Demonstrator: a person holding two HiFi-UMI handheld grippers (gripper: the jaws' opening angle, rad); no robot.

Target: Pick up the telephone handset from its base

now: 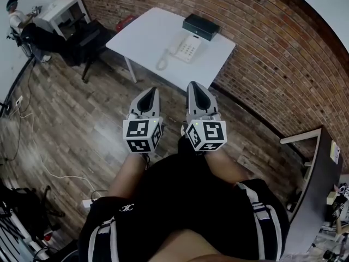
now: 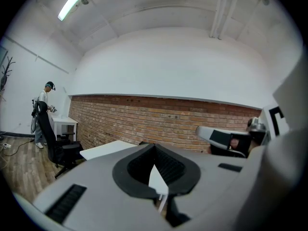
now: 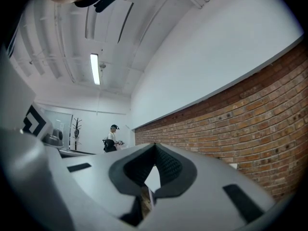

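Head view: left gripper (image 1: 151, 91), right gripper (image 1: 192, 86) jaws pressed together, empty, telephone (image 1: 185, 47) untouched

Your room is evenly bright under ceiling tubes (image 2: 73, 1), shadows faint. The white tabletop (image 1: 147, 37) glares slightly. Every view bows at its edges with black corners; your left gripper (image 2: 154, 148) looks soft up close.

**Plain office with brick wall and plank floor**

This is an office. A white bench (image 1: 144, 34) carries a desk telephone (image 1: 185, 47) near its far edge. A black swivel chair (image 1: 90, 37) stands by a second white desk (image 1: 59, 7). There is a brick wall (image 1: 267, 42), a wood-plank floor (image 1: 76, 124) and a ceiling strip light (image 2: 74, 0).
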